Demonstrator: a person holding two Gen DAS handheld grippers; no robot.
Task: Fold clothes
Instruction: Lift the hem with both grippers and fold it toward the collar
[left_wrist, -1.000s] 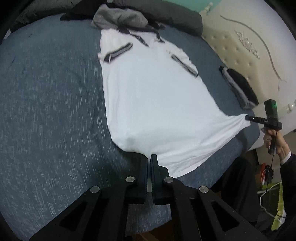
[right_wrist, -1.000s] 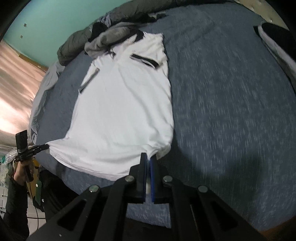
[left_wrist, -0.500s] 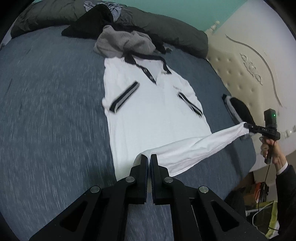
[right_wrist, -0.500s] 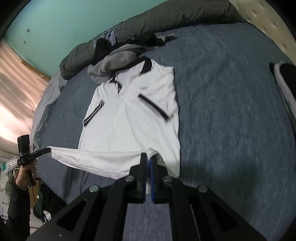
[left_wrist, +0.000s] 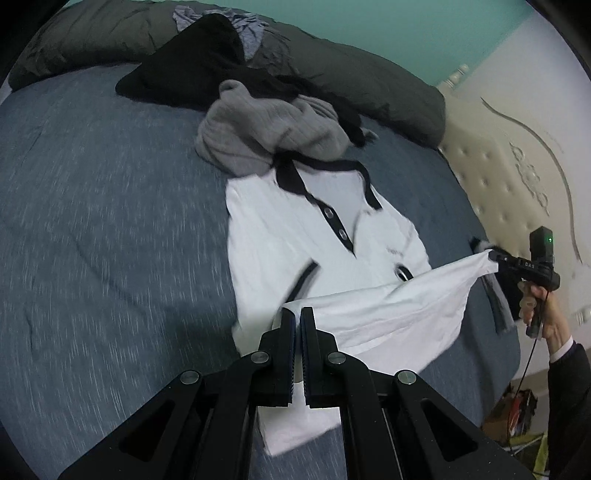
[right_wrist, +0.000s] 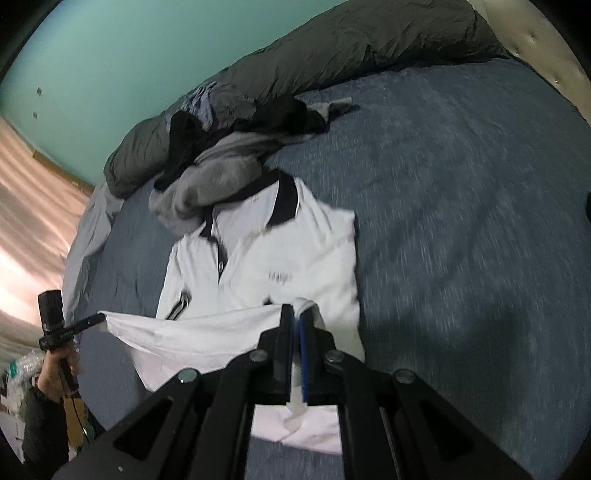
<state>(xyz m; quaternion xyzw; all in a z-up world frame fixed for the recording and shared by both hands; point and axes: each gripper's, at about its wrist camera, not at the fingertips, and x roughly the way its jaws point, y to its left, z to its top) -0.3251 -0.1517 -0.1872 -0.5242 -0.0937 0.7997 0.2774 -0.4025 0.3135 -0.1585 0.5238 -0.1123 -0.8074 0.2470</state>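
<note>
Since a second ago both hem corners have travelled up over the white polo shirt (left_wrist: 325, 236) on the bed (left_wrist: 92, 221). Left gripper (left_wrist: 297, 314) and right gripper (right_wrist: 295, 314), jaws clenched on cloth; light, limp fabric, best held at corners.

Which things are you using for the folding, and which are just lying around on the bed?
For the folding:
white polo shirt
left gripper, clamped on its hem
right gripper, clamped on its hem

Just lying around:
grey sweater
black garment
dark duvet
</note>
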